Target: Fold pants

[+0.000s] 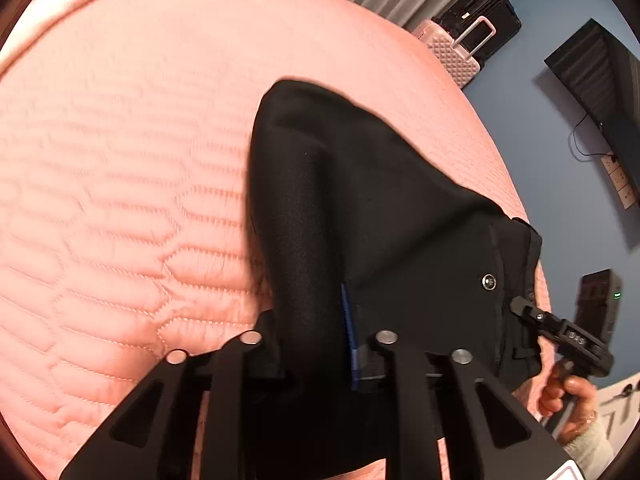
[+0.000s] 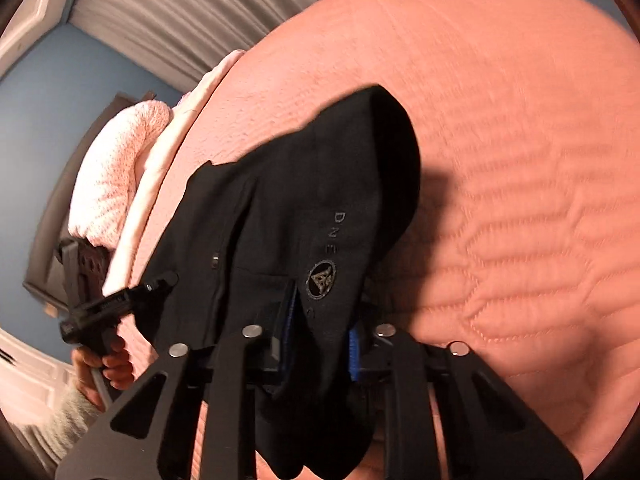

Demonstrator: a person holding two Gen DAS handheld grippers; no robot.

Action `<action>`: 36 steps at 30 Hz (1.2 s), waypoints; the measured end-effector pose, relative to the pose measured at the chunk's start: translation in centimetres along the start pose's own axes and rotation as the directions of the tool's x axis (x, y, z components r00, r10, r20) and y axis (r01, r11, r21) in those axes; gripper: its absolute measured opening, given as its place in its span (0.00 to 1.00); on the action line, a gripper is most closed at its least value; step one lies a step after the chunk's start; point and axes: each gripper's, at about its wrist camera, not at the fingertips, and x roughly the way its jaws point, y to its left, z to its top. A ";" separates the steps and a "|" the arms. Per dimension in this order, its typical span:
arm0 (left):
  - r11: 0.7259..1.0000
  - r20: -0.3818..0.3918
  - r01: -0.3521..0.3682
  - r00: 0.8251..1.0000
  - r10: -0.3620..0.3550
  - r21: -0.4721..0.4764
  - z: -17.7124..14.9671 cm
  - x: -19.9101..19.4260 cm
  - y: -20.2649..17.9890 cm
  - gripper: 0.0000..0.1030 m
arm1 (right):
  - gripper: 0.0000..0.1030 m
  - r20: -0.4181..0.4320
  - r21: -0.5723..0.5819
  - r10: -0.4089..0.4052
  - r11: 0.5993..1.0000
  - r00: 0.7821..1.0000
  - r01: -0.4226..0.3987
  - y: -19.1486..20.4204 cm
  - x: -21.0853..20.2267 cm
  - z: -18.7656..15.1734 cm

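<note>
Pants [image 1: 360,208] lifted by both grippers over pink bed [image 1: 120,200], mid-fold.
One pair, two grippers: left gripper [image 1: 320,344] pinches cloth at 6 o'clock; right gripper [image 2: 320,320] pinches near the logo [image 2: 321,279]. Next, likely: carry the held edge toward 12 and lay it flat.

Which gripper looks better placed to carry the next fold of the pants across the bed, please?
Probably the right gripper: like the left gripper it is shut on the black pants, but open pink bedspread lies on its side.
</note>
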 end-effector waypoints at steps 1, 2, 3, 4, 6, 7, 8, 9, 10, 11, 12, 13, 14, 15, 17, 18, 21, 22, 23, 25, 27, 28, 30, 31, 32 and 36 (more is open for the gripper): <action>0.999 0.017 -0.026 1.000 0.026 0.031 0.1 -0.5 -0.8 0.13 | 0.17 0.012 -0.018 -0.009 1.000 1.000 0.009 0.3 -0.7 0.3; 0.998 0.039 -0.043 0.998 0.041 0.047 0.3 -1.0 -1.5 0.13 | 0.16 0.026 -0.026 -0.014 1.000 1.000 0.014 0.7 -1.2 0.8; 0.998 0.063 -0.045 0.997 0.042 0.048 0.5 -1.6 -2.0 0.13 | 0.16 0.040 -0.034 -0.016 0.999 0.999 0.018 1.1 -1.4 1.3; 0.998 0.094 -0.040 0.995 0.036 0.039 0.9 -2.3 -2.5 0.13 | 0.16 0.050 -0.051 -0.019 0.998 0.999 0.021 1.6 -1.6 1.8; 0.999 0.138 -0.026 0.990 0.022 0.031 2.4 -3.1 -3.3 0.13 | 0.14 0.079 -0.089 -0.020 0.996 0.997 0.027 2.5 -2.1 3.5; 0.999 0.165 -0.025 0.986 0.019 0.036 3.3 -3.7 -3.9 0.13 | 0.13 0.095 -0.099 -0.015 0.995 0.995 0.024 3.0 -2.1 4.2; 0.999 0.183 -0.019 0.983 0.010 0.045 4.0 -4.4 -3.9 0.13 | 0.12 0.121 -0.119 -0.011 0.993 0.993 0.026 3.8 -2.2 5.7; 0.998 0.200 -0.019 0.980 0.008 0.053 5.0 -4.8 -4.3 0.13 | 0.12 0.154 -0.139 -0.008 0.990 0.988 0.029 4.6 -2.5 7.6; 0.998 0.215 -0.018 0.977 0.004 0.061 6.0 -5.2 -4.8 0.13 | 0.12 0.174 -0.151 -0.003 0.988 0.985 0.030 5.0 -2.6 9.3; 0.998 0.229 -0.010 0.973 -0.006 0.070 7.3 -5.4 -5.3 0.13 | 0.12 0.192 -0.160 -0.001 0.987 0.981 0.032 5.4 -2.6 10.6; 0.997 0.248 -0.018 0.969 -0.002 0.077 8.5 -5.4 -5.7 0.13 | 0.12 0.212 -0.177 0.005 0.984 0.977 0.033 5.9 -2.5 12.3; 0.995 0.265 -0.033 0.964 0.006 0.095 10.0 -5.5 -6.2 0.13 | 0.12 0.194 -0.196 0.017 0.980 0.981 0.022 6.3 -2.0 13.9; 0.993 0.271 -0.052 0.962 0.021 0.105 11.0 -5.6 -6.4 0.13 | 0.12 0.176 -0.190 0.016 0.982 0.984 0.018 6.4 -1.6 14.8; 0.990 0.271 -0.071 0.962 0.037 0.118 11.8 -5.6 -6.8 0.13 | 0.12 0.150 -0.169 0.013 0.986 0.989 0.013 6.1 -0.9 15.2; 0.990 0.244 -0.080 0.968 0.048 0.119 13.1 -5.2 -6.3 0.13 | 0.12 0.068 -0.155 0.013 0.988 0.998 -0.002 5.6 0.4 13.7; 0.989 0.228 -0.082 0.972 0.053 0.119 13.2 -5.4 -5.8 0.14 | 0.12 0.026 -0.129 0.029 0.991 0.999 -0.025 5.1 1.1 12.3; 0.982 0.167 -0.126 0.981 0.102 0.144 12.0 -4.7 -3.7 0.14 | 0.12 -0.083 -0.002 0.115 0.993 0.990 -0.116 3.7 4.3 6.5; 0.979 0.141 -0.139 0.983 0.118 0.151 11.4 -4.3 -2.8 0.14 | 0.12 -0.095 0.020 0.132 0.991 0.987 -0.131 3.5 4.9 5.6; 0.975 0.125 -0.164 0.981 0.146 0.148 10.1 -4.5 -1.0 0.15 | 0.12 -0.093 0.045 0.142 0.989 0.985 -0.139 3.3 5.8 4.2; 0.982 0.099 -0.147 0.986 0.135 0.119 9.2 -3.6 1.6 0.18 | 0.23 -0.059 0.086 0.119 0.990 0.991 -0.114 2.2 6.8 2.3; 0.994 0.063 -0.087 0.995 0.083 0.065 8.3 -3.0 4.3 0.19 | 0.47 -0.033 0.118 0.052 0.992 0.998 -0.048 1.4 6.0 1.7; 0.995 0.062 -0.075 0.996 0.071 0.067 8.0 -2.8 5.0 0.21 | 0.57 -0.013 0.112 0.017 0.994 1.000 -0.015 1.2 5.2 1.4; 0.993 0.057 -0.075 0.996 0.070 0.096 7.7 -2.2 5.2 0.23 | 0.62 -0.030 0.108 0.032 0.994 0.999 -0.028 0.8 5.0 0.9; 0.991 0.057 -0.081 0.996 0.075 0.111 7.4 -2.0 5.4 0.26 | 0.62 -0.064 0.115 0.066 0.992 0.996 -0.059 0.6 5.5 0.8; 0.990 0.055 -0.077 0.996 0.070 0.122 7.3 -1.6 5.7 0.27 | 0.62 -0.081 0.116 0.125 0.986 0.989 -0.116 0.5 6.3 0.7; 0.996 0.035 -0.028 0.999 0.026 0.086 6.4 -1.1 7.1 0.37 | 0.52 -0.099 0.113 0.259 0.962 0.961 -0.248 1.2 9.4 1.7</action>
